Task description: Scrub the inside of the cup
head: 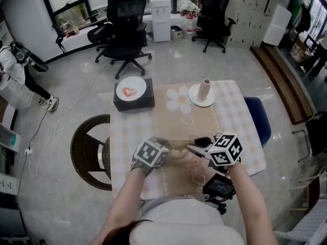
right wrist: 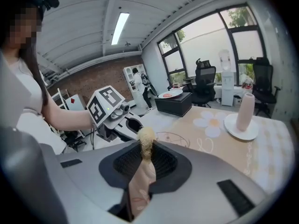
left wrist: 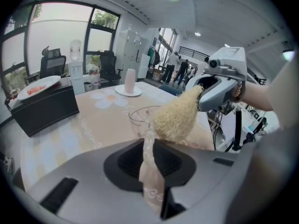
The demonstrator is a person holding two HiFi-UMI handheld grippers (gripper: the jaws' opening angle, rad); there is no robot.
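At the near edge of a cloth-covered table (head: 230,111), a clear glass cup (left wrist: 139,117) sits close in front of the person, its near wall pinched in the narrow-set jaws of the left gripper (left wrist: 148,141). A straw-coloured fibre scrubber (left wrist: 178,115), clamped by its tail in the right gripper (right wrist: 144,149), meets the cup's rim from the person's right, its bulk at the mouth rather than plainly down inside. From overhead the two marker cubes (head: 152,153) sit near each other with the cup between them, though the glass is hard to make out there. The scrubbing looks to be at its start or in an early pass. The tool is at the opening, but how much of the inner wall and bottom has been rubbed cannot be told, and no water or foam shows. What seems left is to push the scrubber deeper and sweep it round. Farther back stand a white saucer (head: 195,99) bearing a pale cylinder (head: 205,88), and a black box (head: 134,104) topped by a plate (head: 131,89)
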